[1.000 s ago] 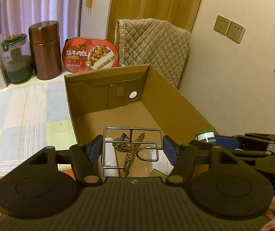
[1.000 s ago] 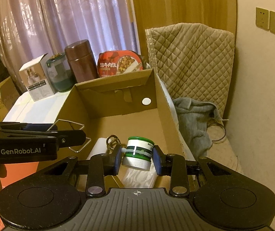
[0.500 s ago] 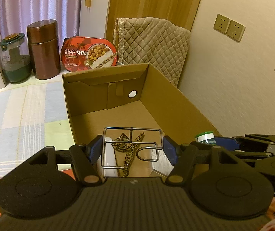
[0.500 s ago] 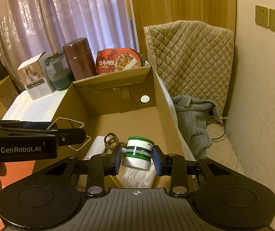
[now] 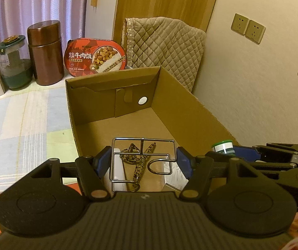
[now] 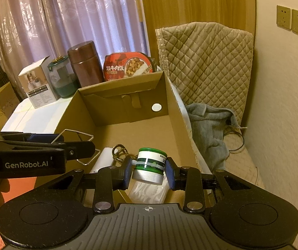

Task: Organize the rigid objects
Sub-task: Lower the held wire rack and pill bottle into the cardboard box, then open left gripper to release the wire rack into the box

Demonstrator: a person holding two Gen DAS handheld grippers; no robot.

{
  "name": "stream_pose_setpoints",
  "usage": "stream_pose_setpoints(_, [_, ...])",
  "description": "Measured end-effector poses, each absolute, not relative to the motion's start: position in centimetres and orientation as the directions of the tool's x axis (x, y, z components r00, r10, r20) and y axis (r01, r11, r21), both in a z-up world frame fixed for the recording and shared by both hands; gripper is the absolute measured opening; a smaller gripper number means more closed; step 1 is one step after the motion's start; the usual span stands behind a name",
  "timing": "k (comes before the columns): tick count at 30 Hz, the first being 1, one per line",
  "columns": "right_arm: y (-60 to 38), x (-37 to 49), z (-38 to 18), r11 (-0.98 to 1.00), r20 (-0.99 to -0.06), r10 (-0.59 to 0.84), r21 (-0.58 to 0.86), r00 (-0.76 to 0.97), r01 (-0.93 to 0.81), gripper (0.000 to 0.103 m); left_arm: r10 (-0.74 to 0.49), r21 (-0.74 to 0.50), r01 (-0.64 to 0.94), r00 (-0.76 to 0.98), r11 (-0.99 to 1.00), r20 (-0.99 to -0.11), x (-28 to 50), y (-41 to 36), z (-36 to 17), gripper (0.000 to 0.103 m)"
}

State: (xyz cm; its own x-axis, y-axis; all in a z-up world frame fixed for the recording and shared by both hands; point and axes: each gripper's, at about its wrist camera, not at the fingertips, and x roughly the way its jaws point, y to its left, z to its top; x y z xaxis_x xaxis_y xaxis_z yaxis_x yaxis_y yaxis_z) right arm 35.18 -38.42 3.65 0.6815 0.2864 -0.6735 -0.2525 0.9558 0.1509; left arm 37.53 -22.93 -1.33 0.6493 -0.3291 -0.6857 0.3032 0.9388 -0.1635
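Patchwork cloth point(image 5: 24, 123) in pale blue, green and white covers the bench on the left of your left wrist view, and the open cardboard box point(image 5: 182, 104) sits on it at centre. Along the back, upper left, stand a white carton point(image 6: 37, 85), a glass jar with a green lid point(image 5: 13, 64), a brown canister point(image 5: 45, 52) and a red meal tray point(image 5: 95, 57) propped on edge. Purple curtains point(image 6: 65, 16) hang behind them; a quilted cover point(image 6: 207, 56) and wall sockets point(image 6: 292, 20) fill the upper right, with a grey towel point(image 6: 209, 129) below.

Your left gripper point(image 5: 143, 161) has its fingers pinching a wire rack point(image 5: 142, 148) over the box's near end. Your right gripper point(image 6: 149, 171) has its fingers clamped on a small green-and-white bottle point(image 6: 150, 163), also above the box. Inside lie a patterned cord point(image 5: 137, 160) and white items.
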Motion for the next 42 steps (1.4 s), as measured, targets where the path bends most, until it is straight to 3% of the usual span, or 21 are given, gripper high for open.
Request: stream_pose_setpoints(42, [-37.7,35.0,4.4,0.954,-0.671,0.291,0.151,0.682,-0.258,0.031,-0.332,-0.159,0.307,0.668,0.938,-0.667,36.7,-22.1,-0.2,0.063])
